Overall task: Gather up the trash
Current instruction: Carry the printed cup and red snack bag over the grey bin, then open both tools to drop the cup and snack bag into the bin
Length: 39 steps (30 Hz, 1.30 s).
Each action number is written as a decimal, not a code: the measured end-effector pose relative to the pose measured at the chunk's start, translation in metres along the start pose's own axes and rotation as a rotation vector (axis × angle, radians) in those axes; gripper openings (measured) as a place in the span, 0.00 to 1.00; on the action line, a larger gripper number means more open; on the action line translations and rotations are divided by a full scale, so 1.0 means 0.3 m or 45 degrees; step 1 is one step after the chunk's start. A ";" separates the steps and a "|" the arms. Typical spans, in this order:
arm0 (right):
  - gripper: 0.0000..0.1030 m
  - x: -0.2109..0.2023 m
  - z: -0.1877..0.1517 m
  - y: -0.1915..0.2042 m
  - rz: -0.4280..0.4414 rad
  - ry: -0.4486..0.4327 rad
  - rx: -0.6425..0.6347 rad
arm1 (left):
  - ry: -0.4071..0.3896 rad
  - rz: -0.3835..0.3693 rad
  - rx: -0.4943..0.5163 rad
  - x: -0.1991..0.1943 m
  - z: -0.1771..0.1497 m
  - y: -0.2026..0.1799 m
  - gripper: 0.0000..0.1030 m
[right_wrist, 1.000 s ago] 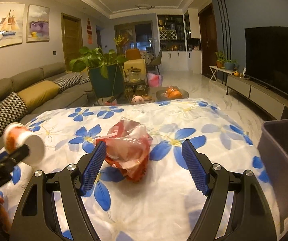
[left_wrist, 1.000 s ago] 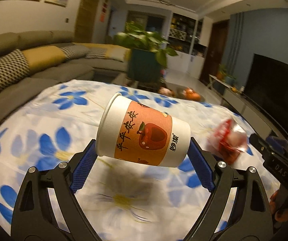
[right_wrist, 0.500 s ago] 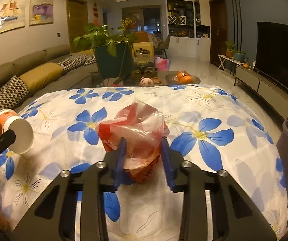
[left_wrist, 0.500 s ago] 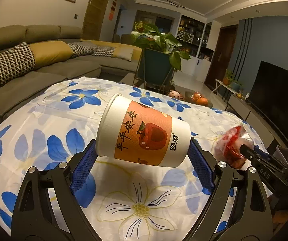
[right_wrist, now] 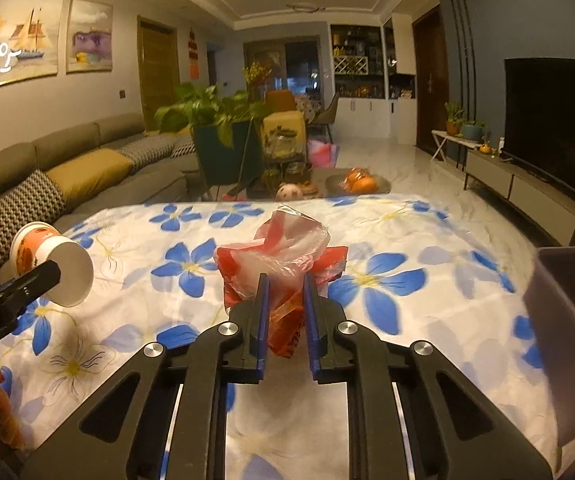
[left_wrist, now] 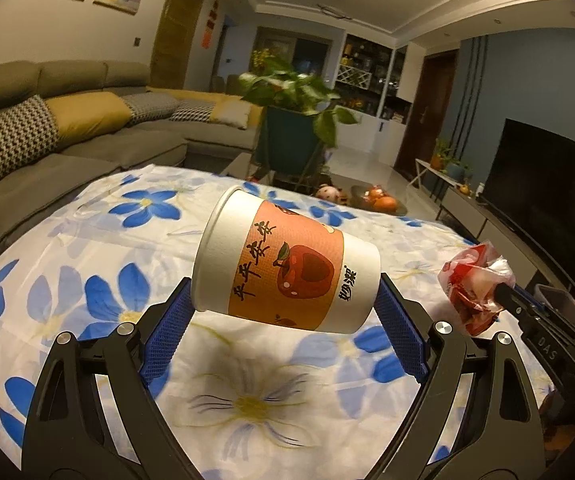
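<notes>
- The right gripper (right_wrist: 285, 300), wide apart a second ago, is closing on the red plastic bag (right_wrist: 283, 256) at table (right_wrist: 427, 320) centre.
- The left gripper (left_wrist: 283, 312) stays clamped on the paper cup (left_wrist: 287, 276).
- Both pieces are secured; the bin (right_wrist: 567, 320) waits at 3 o'clock.

We cannot see the paper cup's (left_wrist: 287, 276) open mouth from the left wrist view; it faces away, and the pads cover both its ends. The lower part of the crumpled plastic bag (right_wrist: 283, 268) sits behind the right gripper's (right_wrist: 285, 304) closing jaws, its contents unreadable. The grey bin (right_wrist: 567, 320) is cut off by the right edge of the right wrist view, its inside unseen. The plant (left_wrist: 299, 92) blurs in the left wrist view. A hand (right_wrist: 1, 408) shows only as an orange-lit sliver at the lower left. Items on the far low table (right_wrist: 359, 186) are too small to identify.
</notes>
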State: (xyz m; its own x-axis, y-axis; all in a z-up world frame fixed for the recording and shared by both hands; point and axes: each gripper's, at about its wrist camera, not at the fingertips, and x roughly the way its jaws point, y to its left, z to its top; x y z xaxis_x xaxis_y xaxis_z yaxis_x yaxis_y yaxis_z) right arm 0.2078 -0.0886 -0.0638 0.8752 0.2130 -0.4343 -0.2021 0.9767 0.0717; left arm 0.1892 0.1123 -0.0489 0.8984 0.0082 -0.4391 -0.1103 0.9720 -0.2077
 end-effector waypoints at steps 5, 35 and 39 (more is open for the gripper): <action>0.16 -0.123 0.014 -0.089 -0.045 -0.084 0.046 | -0.022 -0.065 0.064 -0.036 0.009 -0.107 0.84; 0.16 -0.510 -0.101 -0.803 -0.665 -0.268 0.295 | 0.014 -0.913 0.480 0.031 -0.173 -1.241 0.84; 0.16 -0.501 -0.120 -0.837 -0.671 -0.258 0.316 | 0.029 -0.957 0.514 0.070 -0.207 -1.290 0.85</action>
State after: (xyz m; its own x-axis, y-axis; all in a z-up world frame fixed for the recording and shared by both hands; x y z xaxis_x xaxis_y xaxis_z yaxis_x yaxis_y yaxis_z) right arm 0.1112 -0.3667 -0.0488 0.9006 -0.3231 -0.2906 0.3673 0.9234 0.1117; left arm 0.2245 -0.2783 -0.0319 0.6629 -0.6731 -0.3280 0.6758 0.7264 -0.1250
